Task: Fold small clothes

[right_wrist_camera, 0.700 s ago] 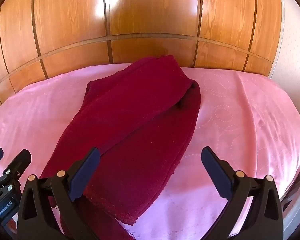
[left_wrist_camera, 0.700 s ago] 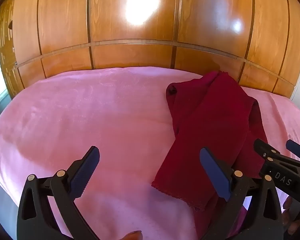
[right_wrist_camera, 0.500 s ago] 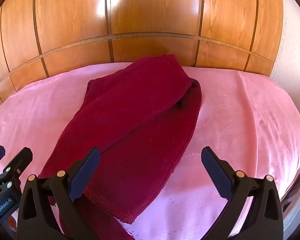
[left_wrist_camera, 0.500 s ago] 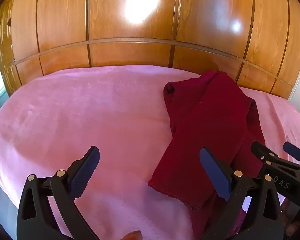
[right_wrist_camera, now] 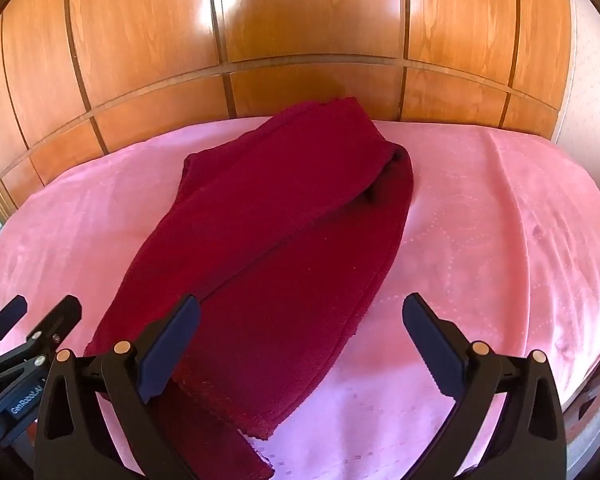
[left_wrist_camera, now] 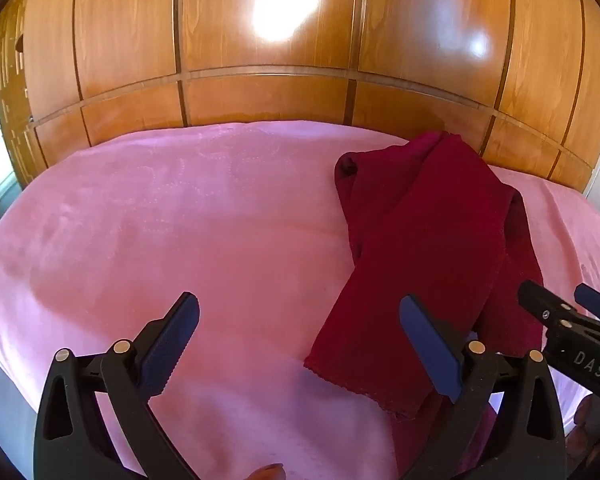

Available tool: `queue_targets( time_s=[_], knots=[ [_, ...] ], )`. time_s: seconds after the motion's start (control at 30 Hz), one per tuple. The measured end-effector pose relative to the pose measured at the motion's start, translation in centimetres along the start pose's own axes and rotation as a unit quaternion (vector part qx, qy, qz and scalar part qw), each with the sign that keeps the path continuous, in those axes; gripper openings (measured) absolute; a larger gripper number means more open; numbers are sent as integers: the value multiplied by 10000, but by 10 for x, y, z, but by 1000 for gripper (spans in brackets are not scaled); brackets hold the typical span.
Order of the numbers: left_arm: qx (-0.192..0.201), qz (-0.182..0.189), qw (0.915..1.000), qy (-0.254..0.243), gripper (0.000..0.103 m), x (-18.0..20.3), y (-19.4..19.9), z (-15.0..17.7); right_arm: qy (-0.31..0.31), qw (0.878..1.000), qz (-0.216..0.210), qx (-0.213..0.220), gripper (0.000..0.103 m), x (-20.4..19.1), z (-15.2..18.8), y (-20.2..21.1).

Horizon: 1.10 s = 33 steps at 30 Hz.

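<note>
Both claws are held wide open, with nothing between their blue pads. The left claw [left_wrist_camera: 299,334] hangs over bare pink cover, with the cloth off to its right. The right claw [right_wrist_camera: 300,336] hangs over the near end of the cloth.

The dark red soft knitted cloth [right_wrist_camera: 284,232] is laid out long on the pink bed cover [left_wrist_camera: 160,220]. It runs from near the front edge of the bed to the back, where its far end almost reaches the wall. One side is already folded over the other, so a long flap lies slanted on top. The near end hangs a little over the front edge of the bed.

The next step looks like picking up the near end. To do it well, the near corners [right_wrist_camera: 268,434] should be pinched one by one, with every layer caught together. The pads should be pushed down into the soft cover first, so that the thin edge is not missed. Then the cloth should be lifted evenly, so that it is not twisted.

Behind the bed, a shiny brown wooden panel wall [left_wrist_camera: 300,80] is seen. It may be bumped if the far end is reached for. The two claws are close together and could be knocked into each other.
</note>
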<state>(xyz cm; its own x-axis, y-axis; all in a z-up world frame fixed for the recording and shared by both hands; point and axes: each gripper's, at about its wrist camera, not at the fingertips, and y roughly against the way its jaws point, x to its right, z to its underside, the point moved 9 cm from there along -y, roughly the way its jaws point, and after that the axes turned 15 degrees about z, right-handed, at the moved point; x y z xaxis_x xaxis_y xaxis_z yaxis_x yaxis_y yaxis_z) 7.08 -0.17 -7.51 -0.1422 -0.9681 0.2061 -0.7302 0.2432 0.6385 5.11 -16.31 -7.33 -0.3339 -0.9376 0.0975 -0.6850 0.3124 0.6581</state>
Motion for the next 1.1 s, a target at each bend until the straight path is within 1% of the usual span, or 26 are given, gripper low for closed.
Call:
queue_targets(
  time_s=[0.07, 0.2, 0.53, 1.1],
  knots=[
    [-4, 23, 10000, 26, 99, -2, 2, 0, -24, 10000, -1, 34, 101, 1, -2, 2],
    [-25, 56, 9999, 80, 99, -7, 3, 0, -108, 9998, -195, 3, 101, -2, -4, 5],
    [-23, 71, 9999, 135, 99, -12, 3, -2, 78, 9992, -384, 41, 101, -14, -3, 8],
    [-14, 79, 9999, 134, 99, -14, 3, 0, -146, 9977, -664, -32, 101, -14, -3, 8]
  ],
)
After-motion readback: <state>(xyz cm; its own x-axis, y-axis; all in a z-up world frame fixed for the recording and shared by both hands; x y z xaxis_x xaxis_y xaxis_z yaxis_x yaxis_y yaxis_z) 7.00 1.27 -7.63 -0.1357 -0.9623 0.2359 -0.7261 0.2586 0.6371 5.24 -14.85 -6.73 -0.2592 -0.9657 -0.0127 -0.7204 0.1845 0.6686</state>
